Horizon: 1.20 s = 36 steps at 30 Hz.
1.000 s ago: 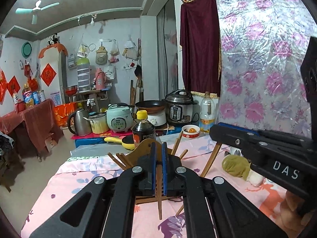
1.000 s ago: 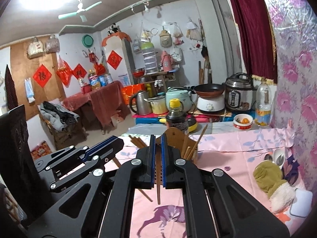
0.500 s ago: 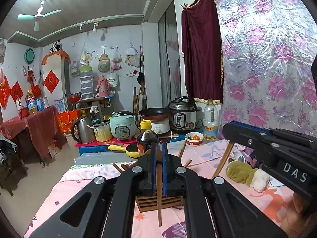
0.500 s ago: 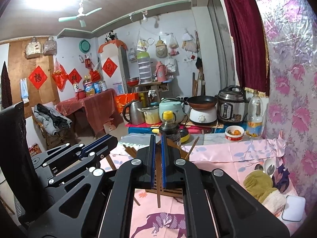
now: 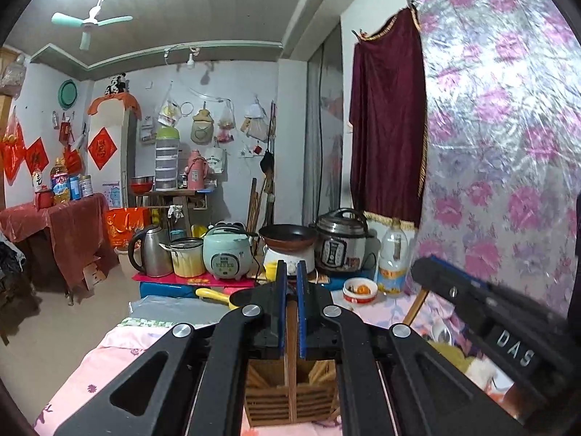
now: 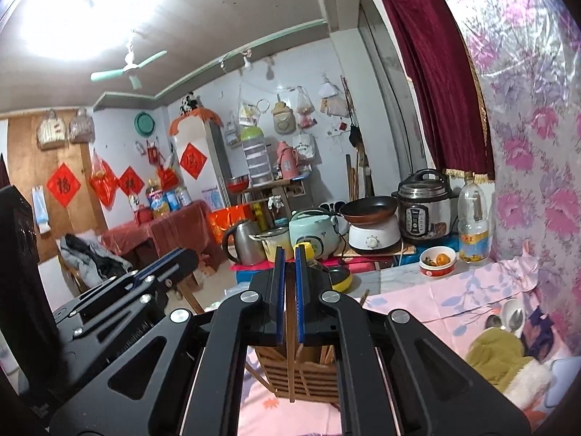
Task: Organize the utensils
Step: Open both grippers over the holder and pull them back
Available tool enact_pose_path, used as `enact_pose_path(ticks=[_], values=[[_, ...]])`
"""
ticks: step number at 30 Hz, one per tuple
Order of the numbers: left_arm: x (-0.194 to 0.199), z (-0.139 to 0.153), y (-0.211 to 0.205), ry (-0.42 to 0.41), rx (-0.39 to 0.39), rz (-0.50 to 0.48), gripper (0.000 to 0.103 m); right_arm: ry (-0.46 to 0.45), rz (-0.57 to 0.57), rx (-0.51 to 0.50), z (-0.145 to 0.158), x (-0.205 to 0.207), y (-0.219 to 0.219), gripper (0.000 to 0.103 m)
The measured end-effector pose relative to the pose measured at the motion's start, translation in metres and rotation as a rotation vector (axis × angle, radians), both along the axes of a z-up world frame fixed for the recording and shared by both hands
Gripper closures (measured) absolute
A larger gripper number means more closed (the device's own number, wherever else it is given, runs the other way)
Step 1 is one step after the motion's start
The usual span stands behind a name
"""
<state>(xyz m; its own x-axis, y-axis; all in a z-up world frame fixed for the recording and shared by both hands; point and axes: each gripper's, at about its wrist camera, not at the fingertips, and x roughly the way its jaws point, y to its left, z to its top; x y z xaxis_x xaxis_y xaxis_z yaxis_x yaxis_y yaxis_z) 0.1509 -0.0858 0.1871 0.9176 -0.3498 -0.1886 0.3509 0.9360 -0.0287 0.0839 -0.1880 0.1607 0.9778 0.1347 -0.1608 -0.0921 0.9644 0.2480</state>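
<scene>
Left wrist view first: at lower centre the left gripper [image 5: 289,309] has its blue-lined fingers clamped on a single wooden chopstick [image 5: 290,370], whose long axis runs straight down the frame. Directly beneath it stands the slatted wooden utensil holder [image 5: 290,399] on the pink tablecloth [image 5: 87,370], with more chopsticks lying inside its compartments on both sides of a central divider. The held stick hangs on the line of that divider, so I cannot tell which compartment its tip favours. At the right edge of this frame the right gripper's body crosses in.

In the right wrist view, the left gripper's body sits at the lower left. At centre the right gripper [image 6: 289,296] is likewise closed on its own chopstick [image 6: 290,356], upright in the frame, its lower tip showing in front of the holder [image 6: 308,378], which here lies below and slightly right of the fingers. At the far right lie a green mitt [image 6: 497,356] and spoons [image 6: 504,321].

Judging by this, both sticks point down toward the holder, and the left gripper looks better centred over it; the drop turns on shifting each tip off the divider and rim.
</scene>
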Motion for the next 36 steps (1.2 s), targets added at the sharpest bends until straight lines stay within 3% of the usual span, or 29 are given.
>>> enact_pose_path(ticks=[7,12,17,18,19,20,22,25,28,36], values=[[0.043,0.001,-0.002,-0.024,-0.029,0.069,0.097,-0.045,-0.036,0.006,-0.009,0.031,0.001,0.097],[0.071,-0.006,-0.016,-0.05,0.001,0.115,0.097,-0.075,-0.067,-0.021,-0.02,0.058,0.007,0.097],[0.099,-0.03,-0.018,0.022,-0.008,0.106,0.096,-0.021,-0.06,-0.073,-0.047,0.087,0.009,0.093],[0.106,-0.038,-0.014,0.057,-0.02,0.122,0.084,0.005,-0.073,-0.096,-0.052,0.093,0.009,0.092],[0.11,-0.043,-0.009,0.087,-0.039,0.132,0.07,0.017,-0.081,-0.085,-0.054,0.095,0.004,0.085],[0.113,-0.049,0.0,0.115,-0.076,0.141,0.046,0.022,-0.076,-0.061,-0.056,0.095,0.0,0.079],[0.114,-0.055,0.02,0.141,-0.151,0.146,0.044,0.034,-0.061,0.012,-0.054,0.095,-0.014,0.074],[0.113,-0.056,0.044,0.161,-0.174,0.154,0.044,0.027,-0.08,0.029,-0.05,0.09,-0.021,0.074],[0.107,-0.051,0.06,0.158,-0.193,0.17,0.044,0.032,-0.082,0.039,-0.048,0.087,-0.023,0.073],[0.086,-0.037,0.075,0.148,-0.179,0.198,0.024,0.034,-0.088,0.03,-0.043,0.075,-0.022,0.058]])
